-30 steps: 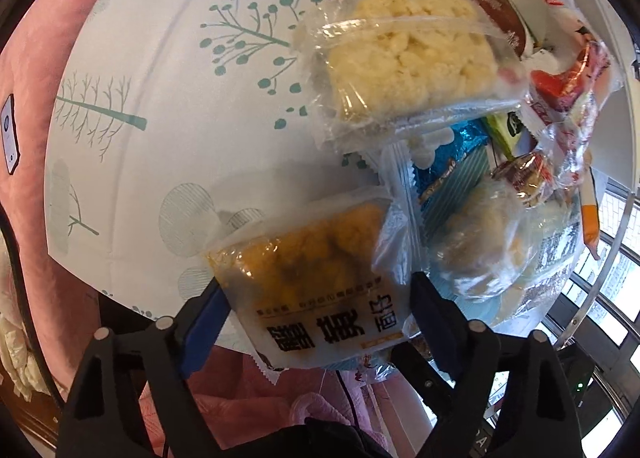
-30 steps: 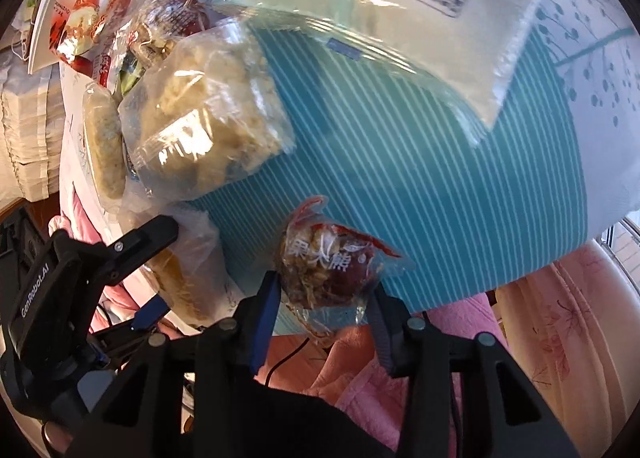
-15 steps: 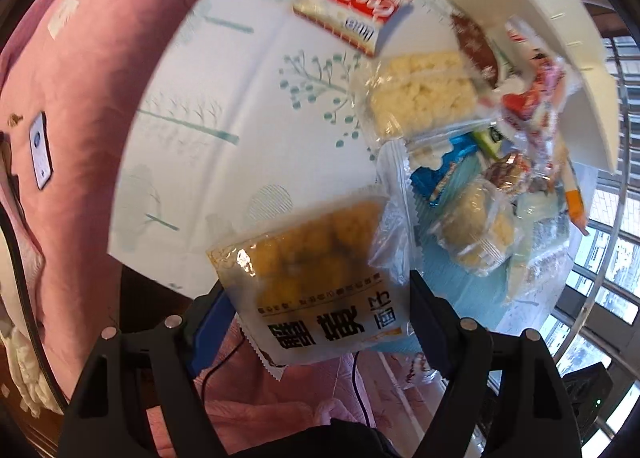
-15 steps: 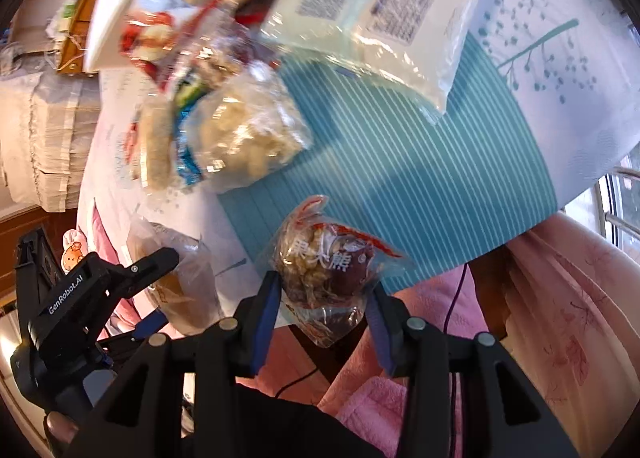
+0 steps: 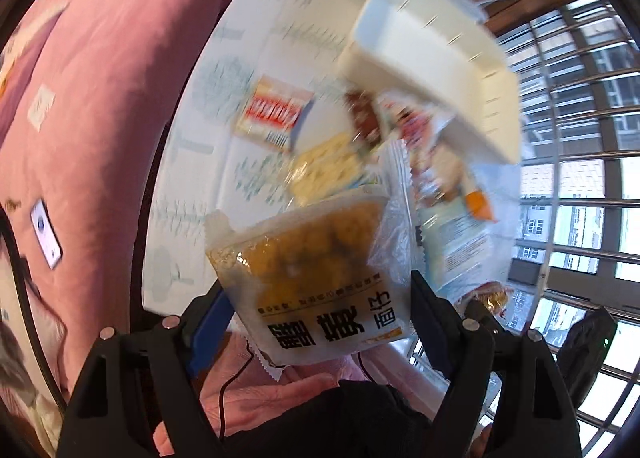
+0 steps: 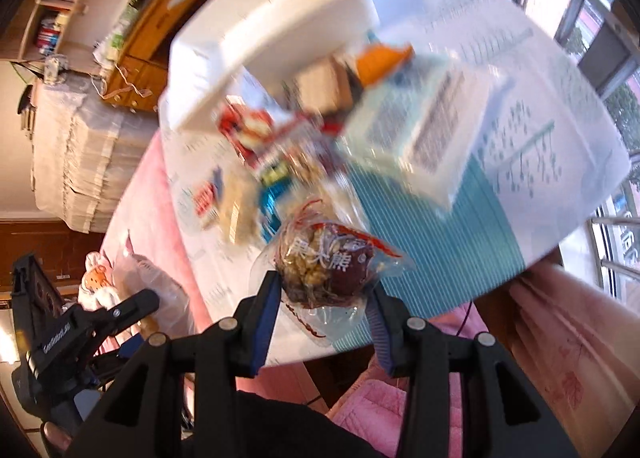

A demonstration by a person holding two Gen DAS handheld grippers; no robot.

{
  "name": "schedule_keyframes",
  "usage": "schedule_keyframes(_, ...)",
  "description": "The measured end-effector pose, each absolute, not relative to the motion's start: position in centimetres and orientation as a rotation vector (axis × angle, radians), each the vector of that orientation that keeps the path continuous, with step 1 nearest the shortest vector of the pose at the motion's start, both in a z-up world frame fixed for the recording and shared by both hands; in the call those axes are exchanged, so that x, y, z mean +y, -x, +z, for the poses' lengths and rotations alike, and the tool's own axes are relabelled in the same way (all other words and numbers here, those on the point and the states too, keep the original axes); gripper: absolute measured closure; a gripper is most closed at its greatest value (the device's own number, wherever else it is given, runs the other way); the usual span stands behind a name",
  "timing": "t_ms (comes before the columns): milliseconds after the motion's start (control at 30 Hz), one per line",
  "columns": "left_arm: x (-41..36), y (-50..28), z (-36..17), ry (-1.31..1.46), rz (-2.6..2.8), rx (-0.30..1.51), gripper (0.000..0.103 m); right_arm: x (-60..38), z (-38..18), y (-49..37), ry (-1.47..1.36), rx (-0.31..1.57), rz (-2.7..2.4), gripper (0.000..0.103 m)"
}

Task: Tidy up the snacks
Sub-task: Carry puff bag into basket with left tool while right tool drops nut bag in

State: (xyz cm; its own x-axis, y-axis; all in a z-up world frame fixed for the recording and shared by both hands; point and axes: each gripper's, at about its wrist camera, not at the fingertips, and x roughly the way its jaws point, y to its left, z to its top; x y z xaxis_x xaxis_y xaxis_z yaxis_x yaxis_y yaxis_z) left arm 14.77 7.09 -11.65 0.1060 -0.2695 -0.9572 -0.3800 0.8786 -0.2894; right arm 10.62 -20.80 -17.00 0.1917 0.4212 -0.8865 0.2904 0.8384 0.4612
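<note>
My left gripper (image 5: pixel 316 294) is shut on a clear pack of yellow-orange snack pieces (image 5: pixel 304 258) with black print, held well above the table. My right gripper (image 6: pixel 324 288) is shut on a small clear packet of dark red and tan pieces (image 6: pixel 324 258), also lifted off the teal striped mat (image 6: pixel 440 234). Below lies a blurred pile of snacks: a red-and-white packet (image 5: pixel 276 114), a pale yellow crisp pack (image 5: pixel 324 170) and a large pale blue pack (image 6: pixel 424 130). A white bin (image 5: pixel 432 58) stands at the pile's far side. The left gripper (image 6: pixel 136 306) shows at the lower left of the right wrist view.
The round table carries a white cloth with a tree pattern (image 5: pixel 192 162). Pink bedding (image 5: pixel 92 106) lies to its left and near side. Window bars (image 5: pixel 580 178) stand to the right. A wooden cabinet (image 6: pixel 152 38) and a covered stack (image 6: pixel 76 162) are beyond the table.
Both grippers have risen with their packs still held, so the table and snack pile look smaller and farther. The white bin has come more fully into both views.
</note>
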Motion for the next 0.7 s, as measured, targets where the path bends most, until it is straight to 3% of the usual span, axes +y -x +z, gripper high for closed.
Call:
schedule_keyframes(300, 6.6, -20.0, -4.8, 0.461, 0.016, 1.332, 0.021, -21.5, -12.6, -17.0, -0.613, 1.256, 0.128, 0.061)
schedule_keyframes(700, 3.9, -25.6, -1.8, 0.368, -0.003, 1.207, 0.021, -22.9, -11.1, -23.8, -0.598, 1.162, 0.180, 0.061)
